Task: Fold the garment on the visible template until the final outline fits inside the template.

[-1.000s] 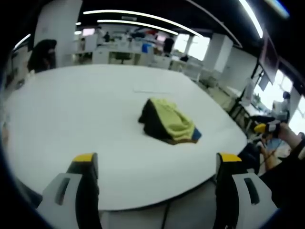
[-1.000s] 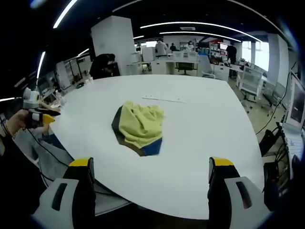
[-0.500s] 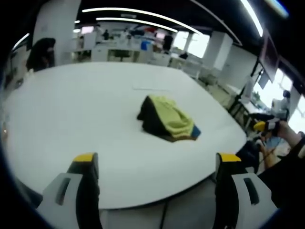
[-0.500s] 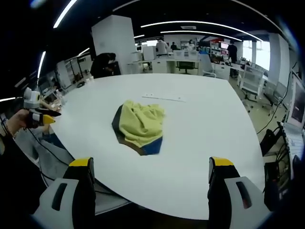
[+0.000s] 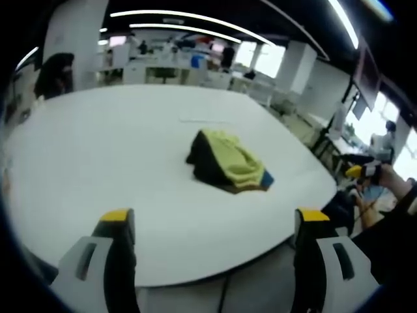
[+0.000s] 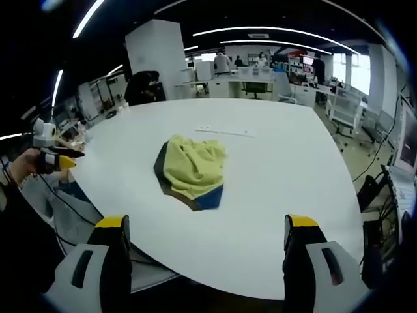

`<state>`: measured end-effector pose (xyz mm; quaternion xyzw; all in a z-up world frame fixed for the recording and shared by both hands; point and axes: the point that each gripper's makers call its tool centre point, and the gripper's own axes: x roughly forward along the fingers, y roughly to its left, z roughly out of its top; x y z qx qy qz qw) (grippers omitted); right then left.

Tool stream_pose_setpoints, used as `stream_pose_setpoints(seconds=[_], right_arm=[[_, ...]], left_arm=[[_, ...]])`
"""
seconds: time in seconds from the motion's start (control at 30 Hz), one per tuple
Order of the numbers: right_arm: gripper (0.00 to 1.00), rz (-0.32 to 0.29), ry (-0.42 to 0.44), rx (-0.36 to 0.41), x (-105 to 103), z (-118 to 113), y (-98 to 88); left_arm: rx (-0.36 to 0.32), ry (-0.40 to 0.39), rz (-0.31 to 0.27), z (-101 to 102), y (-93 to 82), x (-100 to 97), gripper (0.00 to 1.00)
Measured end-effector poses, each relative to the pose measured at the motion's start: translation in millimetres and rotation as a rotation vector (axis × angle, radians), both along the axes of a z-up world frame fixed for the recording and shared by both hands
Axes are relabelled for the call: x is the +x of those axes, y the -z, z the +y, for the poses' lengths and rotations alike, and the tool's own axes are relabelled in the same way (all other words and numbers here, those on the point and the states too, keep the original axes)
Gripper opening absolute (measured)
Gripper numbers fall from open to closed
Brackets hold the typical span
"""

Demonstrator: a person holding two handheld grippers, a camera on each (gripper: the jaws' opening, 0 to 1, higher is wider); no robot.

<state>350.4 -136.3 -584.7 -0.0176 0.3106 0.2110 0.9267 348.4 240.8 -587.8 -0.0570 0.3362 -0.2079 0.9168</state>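
- The garment (image 5: 228,164) lies crumpled in a heap on the white table (image 5: 98,163), just right of centre in the left gripper view and a little left of centre in the right gripper view (image 6: 191,171). It is mostly yellow, with dark fabric underneath and a blue patch at its near edge.
- The left gripper (image 5: 215,225) is wide open with nothing between its 2 yellow-tipped jaws, which rise from the bottom of the frame over the near table edge.
- The right gripper (image 6: 205,228) is also wide open and empty, its jaws likewise at the bottom of the frame at the table edge.
- The deciding relation: the garment lies ahead of both grippers, well apart from each, towards the middle of the table. From the left gripper it sits ahead and slightly right; from the right gripper, ahead and slightly left, so it lies between the 2.
- Neither gripper looks clearly nearer; the distances seem much alike.
- In the right gripper view the heap's long axis runs from upper right down to the blue patch at lower right of the heap.
- A thin pale strip (image 6: 225,132) lies on the table beyond the garment; I cannot tell whether it belongs to the template.
- Judged from the crumpled heap, folding has not begun, and spreading it flat would come first.
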Motion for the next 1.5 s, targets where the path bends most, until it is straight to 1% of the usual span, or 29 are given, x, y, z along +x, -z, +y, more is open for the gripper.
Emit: stream_pose_setpoints(seconds=[0.4,0.57,0.77,0.9,1.07,1.27,1.33,1.5], right_arm=[[0.98,0.005,0.002,0.004,1.2,-1.4,2.4],[0.98,-0.001,0.011,0.02,4.2,-1.8,0.7],[0.97,0.0,0.011,0.013,4.1,-3.2,1.4],[0.92,0.001,0.004,0.011,2.5,-3.7,4.1],[0.89,-0.013,-0.006,0.017,5.3,1.0,3.4],[0.87,-0.025,-0.025,0.007,8.2,5.1,3.4],[0.86,-0.029,-0.027,0.005,8.7,4.9,4.8],[0.82,-0.021,-0.015,0.026,8.9,6.5,11.0]], left_arm=[[0.008,0.013,-0.002,-3.1,0.4,2.6,0.98],[0.01,0.018,0.002,-4.4,2.4,4.0,0.98],[0.011,0.027,0.001,-8.2,2.9,9.0,0.97],[0.015,0.041,-0.007,-12.2,2.6,12.5,0.96],[0.029,0.063,-0.019,-16.3,4.6,14.4,0.92],[0.023,0.08,-0.019,-21.9,9.7,17.9,0.88],[0.022,0.095,-0.01,-24.8,12.0,18.2,0.87],[0.034,0.12,-0.001,-26.6,15.3,22.2,0.86]])
